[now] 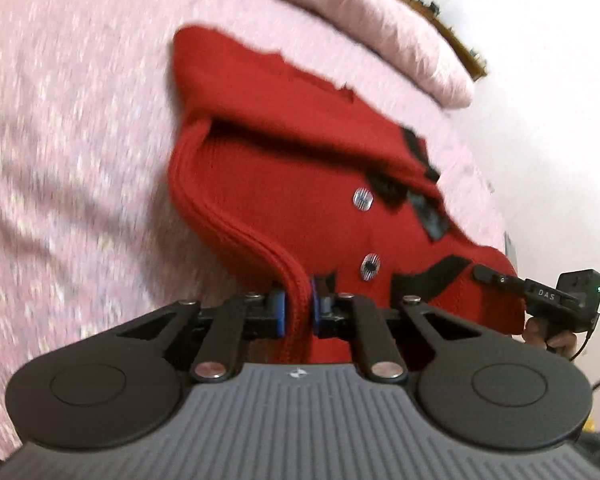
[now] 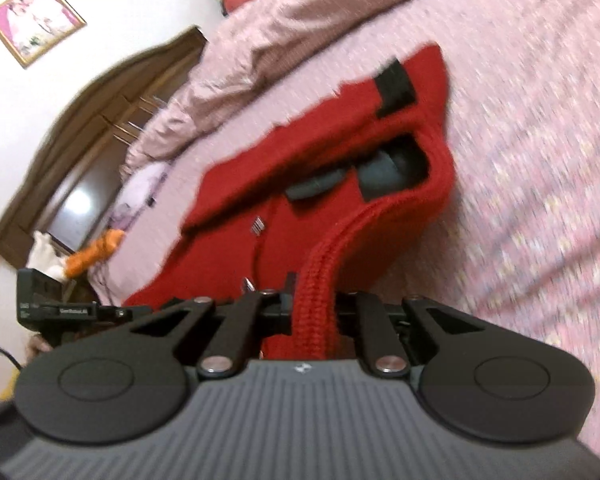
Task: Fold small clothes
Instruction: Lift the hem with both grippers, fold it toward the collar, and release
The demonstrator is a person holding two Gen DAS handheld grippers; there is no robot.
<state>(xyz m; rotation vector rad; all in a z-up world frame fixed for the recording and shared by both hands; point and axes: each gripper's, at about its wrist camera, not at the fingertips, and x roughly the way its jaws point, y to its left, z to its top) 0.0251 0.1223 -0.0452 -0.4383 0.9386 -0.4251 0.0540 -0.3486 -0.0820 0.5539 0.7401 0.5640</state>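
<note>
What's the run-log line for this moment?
left gripper: shut on sweater hem | right gripper: shut on sweater hem | red sweater: near edge lifted off pink bedspread

bedspread (image 1: 80, 140) motion-blurred; framed picture (image 2: 34, 20) too blurred to read

I see even, bright indoor light, walls washed out white, motion blur smearing the pink bedspread (image 1: 80, 140), and fisheye bending at the edges.
</note>
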